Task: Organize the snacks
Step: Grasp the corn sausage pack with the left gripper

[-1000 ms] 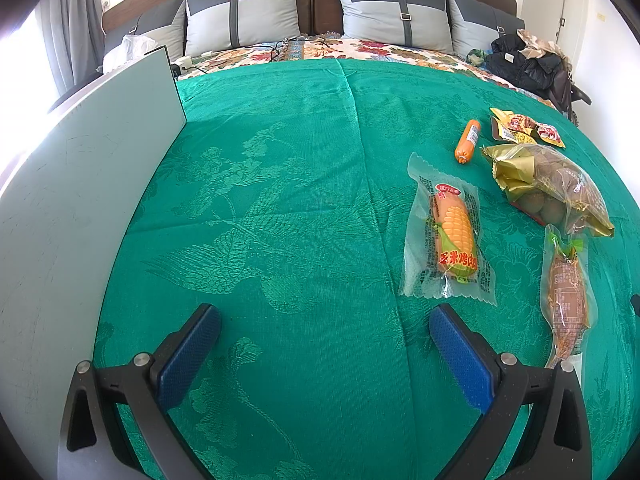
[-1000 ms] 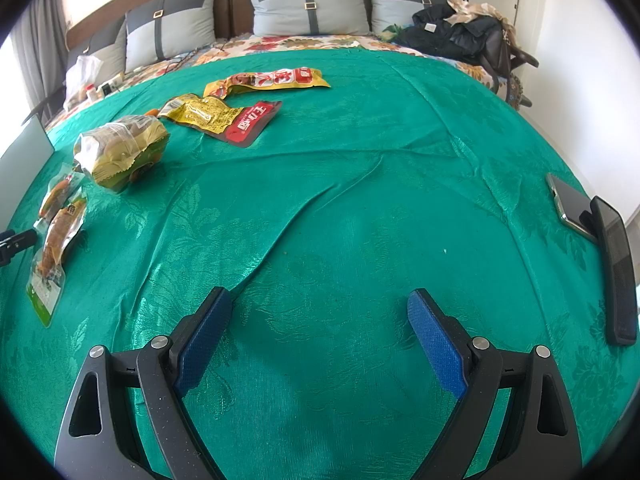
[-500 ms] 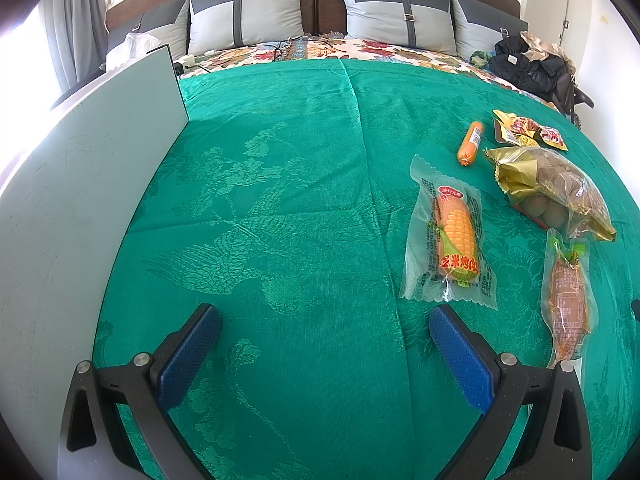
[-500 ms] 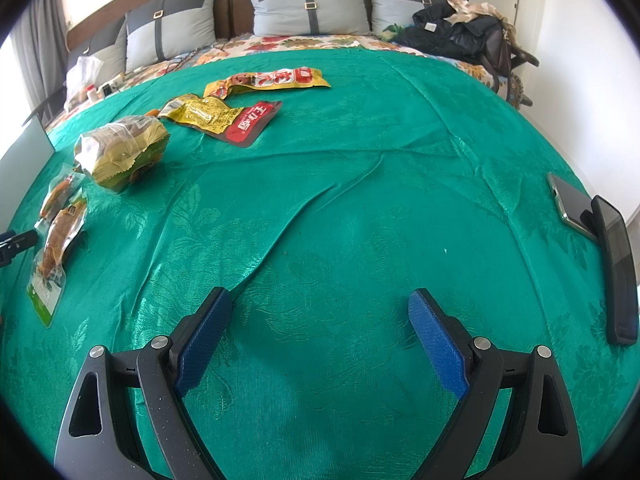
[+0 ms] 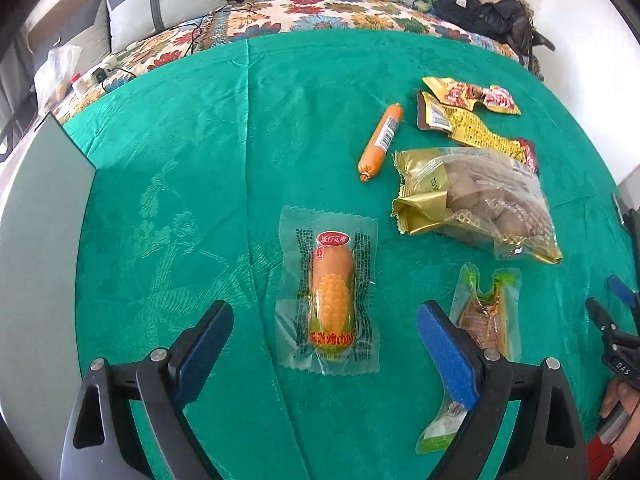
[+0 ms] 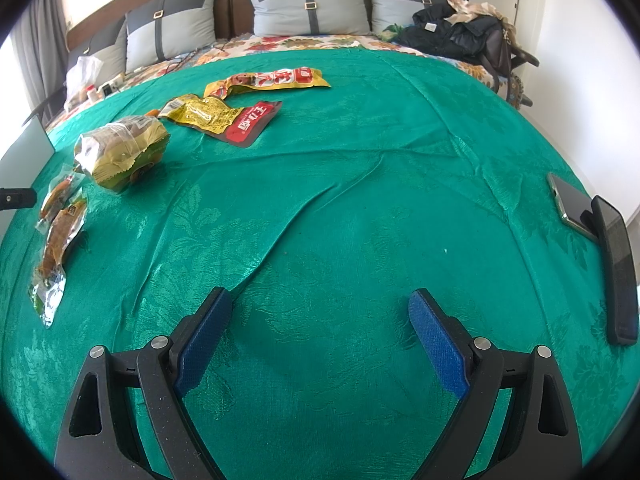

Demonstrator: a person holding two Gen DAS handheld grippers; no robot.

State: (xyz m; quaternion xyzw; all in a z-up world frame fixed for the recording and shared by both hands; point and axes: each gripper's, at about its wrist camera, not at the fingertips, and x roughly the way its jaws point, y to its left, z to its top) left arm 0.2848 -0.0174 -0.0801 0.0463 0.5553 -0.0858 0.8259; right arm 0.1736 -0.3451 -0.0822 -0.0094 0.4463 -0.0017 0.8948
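Shifted over from bare cloth, the left gripper (image 5: 325, 343) now hangs with closing, unclenched jaws straddling the corn sausage packet (image 5: 329, 297) on the green bedspread (image 5: 200, 184), while the right gripper (image 6: 320, 336) gapes empty above bare cloth.

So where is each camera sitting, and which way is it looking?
Left wrist: on the left gripper, looking steeply down at the corn sausage pack; its closing fingers flank it, not touching; right edge shows a hand.
Right wrist: on the open right gripper, facing bare green bedspread and pillows.
Shared: the gold-and-clear bag and yellow packets.
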